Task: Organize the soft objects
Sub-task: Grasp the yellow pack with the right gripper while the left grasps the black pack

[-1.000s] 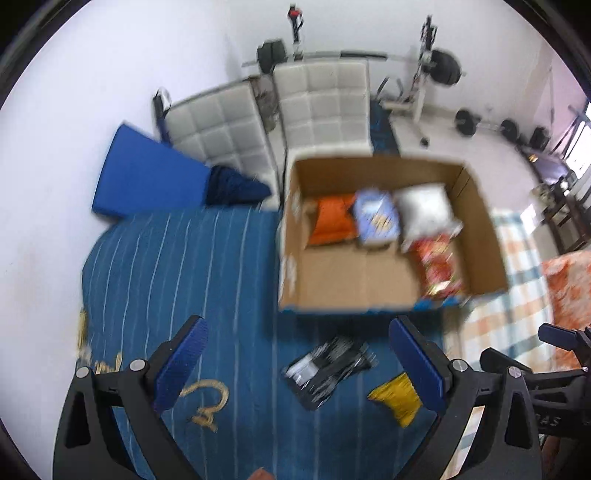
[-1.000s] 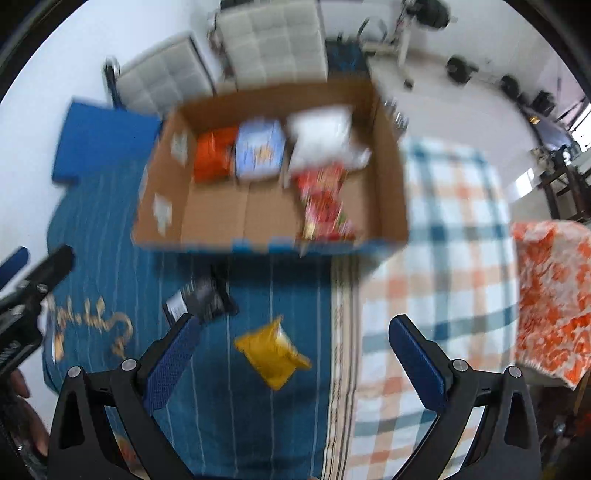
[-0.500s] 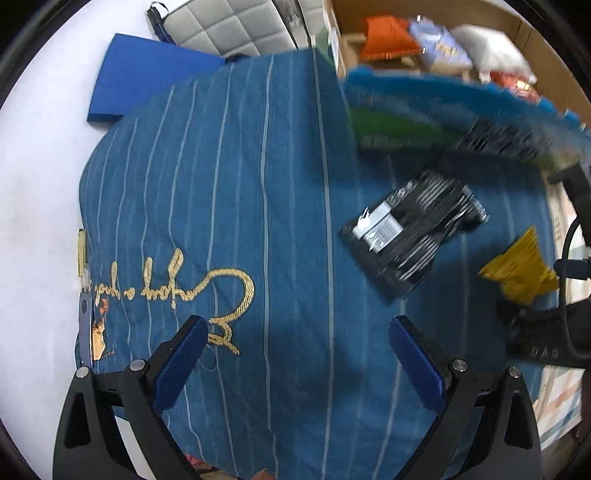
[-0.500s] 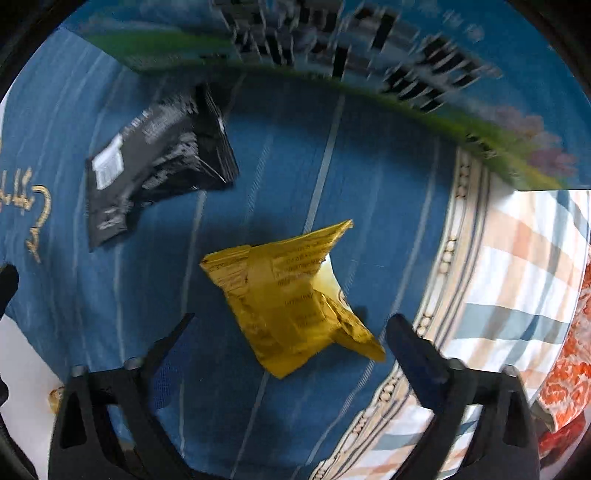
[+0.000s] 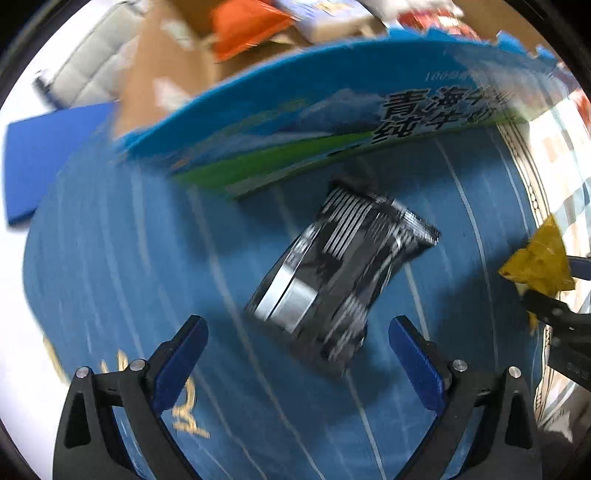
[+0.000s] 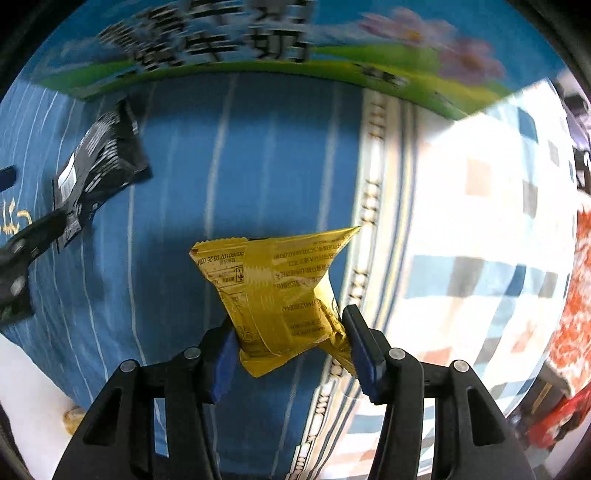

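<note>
Right wrist view has the right claw (image 6: 290, 345) pinched tight on the yellow snack packet (image 6: 280, 295), both pads pressed into its lower half while the rest of it sticks out ahead of the fingers. So that one is grabbed, just not in the box yet.

Left claw (image 5: 297, 350) is spread wide with nothing in it. The black snack packet (image 5: 343, 273) lies flat on the blue striped blanket (image 5: 122, 258), just ahead of the fingers and roughly centred in the gap, so I'd guess that's the next pick.

Beyond both claws is the cardboard box (image 5: 314, 122) with its printed blue and green side facing us. An orange packet (image 5: 247, 27) is already inside it, plus a couple more that I can't really identify.

By my count: a few items boxed, one in hand, one on the blanket.

Hard to read stuff: the left view is badly motion-blurred, the box's top edge is cut off by the frame, and its floor is hidden behind the near wall. Whether more packets lie elsewhere, no idea.
</note>
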Tool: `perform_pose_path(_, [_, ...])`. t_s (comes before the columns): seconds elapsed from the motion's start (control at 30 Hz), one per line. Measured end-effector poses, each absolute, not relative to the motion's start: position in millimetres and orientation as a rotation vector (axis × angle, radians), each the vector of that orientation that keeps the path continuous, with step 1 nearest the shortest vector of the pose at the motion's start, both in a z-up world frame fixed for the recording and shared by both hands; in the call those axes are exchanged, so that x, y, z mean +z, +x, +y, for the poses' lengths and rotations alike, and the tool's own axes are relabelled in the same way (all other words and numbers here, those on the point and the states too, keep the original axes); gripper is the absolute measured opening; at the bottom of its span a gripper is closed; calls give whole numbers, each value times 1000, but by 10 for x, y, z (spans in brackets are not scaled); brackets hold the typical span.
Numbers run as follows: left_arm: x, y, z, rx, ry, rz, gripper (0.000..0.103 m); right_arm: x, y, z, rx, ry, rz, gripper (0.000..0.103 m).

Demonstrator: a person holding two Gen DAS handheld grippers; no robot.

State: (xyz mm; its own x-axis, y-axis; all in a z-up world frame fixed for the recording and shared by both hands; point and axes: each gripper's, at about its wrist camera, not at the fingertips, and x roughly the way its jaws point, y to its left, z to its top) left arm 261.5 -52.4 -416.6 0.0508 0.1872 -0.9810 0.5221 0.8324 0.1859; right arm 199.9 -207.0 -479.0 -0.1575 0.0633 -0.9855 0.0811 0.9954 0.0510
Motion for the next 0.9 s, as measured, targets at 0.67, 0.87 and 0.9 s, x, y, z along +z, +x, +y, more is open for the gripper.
perform_pose_path(0.67, [-4450, 2246, -525, -149, 283, 1739, 32, -4864, 1464, -2739, -91, 393, 1767, 56])
perform_pose_path(0.87, [-4366, 1796, -346, -126, 73, 1777, 37, -4886, 1320, -2673, -53, 369, 1768, 56])
perform_pose_path(0.9, [-4311, 1805, -341, -139, 79, 1757, 45, -4882, 1314, -2652, -43, 357, 1765, 56])
